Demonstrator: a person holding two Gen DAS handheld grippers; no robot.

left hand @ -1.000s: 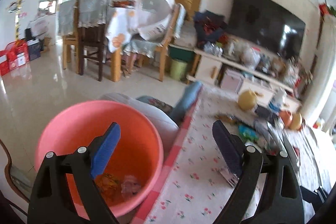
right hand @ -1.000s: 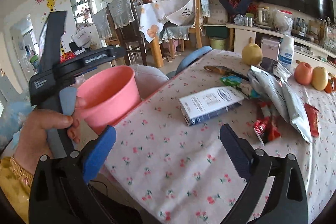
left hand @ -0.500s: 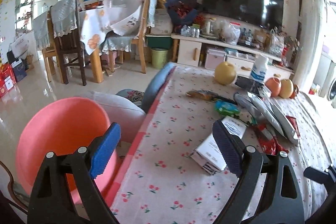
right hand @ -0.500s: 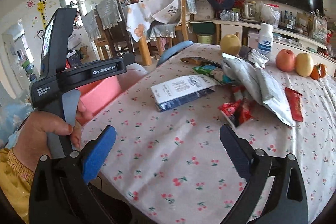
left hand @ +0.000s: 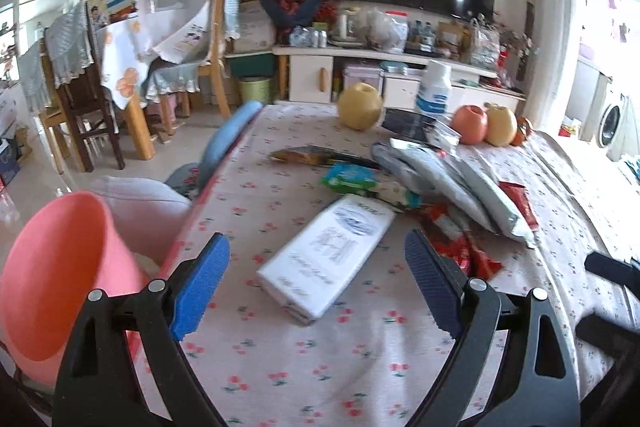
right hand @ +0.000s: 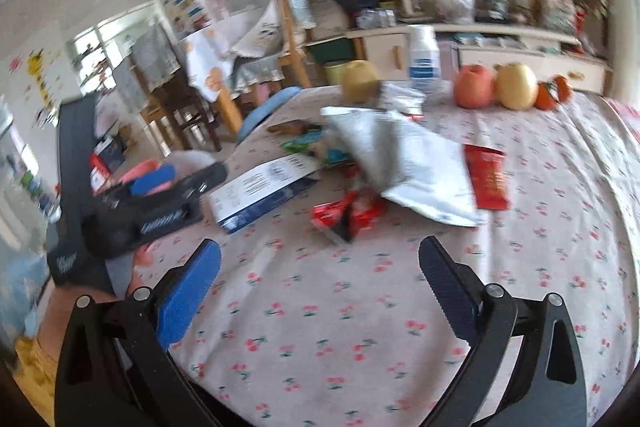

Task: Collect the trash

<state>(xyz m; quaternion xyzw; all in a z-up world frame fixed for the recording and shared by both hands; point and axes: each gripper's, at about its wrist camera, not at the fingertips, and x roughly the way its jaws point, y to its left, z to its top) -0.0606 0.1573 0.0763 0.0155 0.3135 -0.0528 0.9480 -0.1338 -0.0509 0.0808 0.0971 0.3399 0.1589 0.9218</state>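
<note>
Table: cherry-print cloth, litter spread over its middle and far half; fruit along the far edge is not trash.
Pink bin: off the table's left edge, mouth up, beside a grey seat; the drop point.
Grey mailer bags: largest litter, lying over the wrappers, right of the box.
White carton: flat on the cloth, nearest the left gripper, well apart from the bin.
Red wrappers: crumpled, just beside the mailers.
Left gripper: jaws wide apart, empty, above the carton's near end.
Right gripper: jaws apart, nothing between, over bare cloth short of the wrappers.
Technique, judged: straddle the carton's narrow width, come down squarely, clamp before lifting; leave the fruit.
</note>
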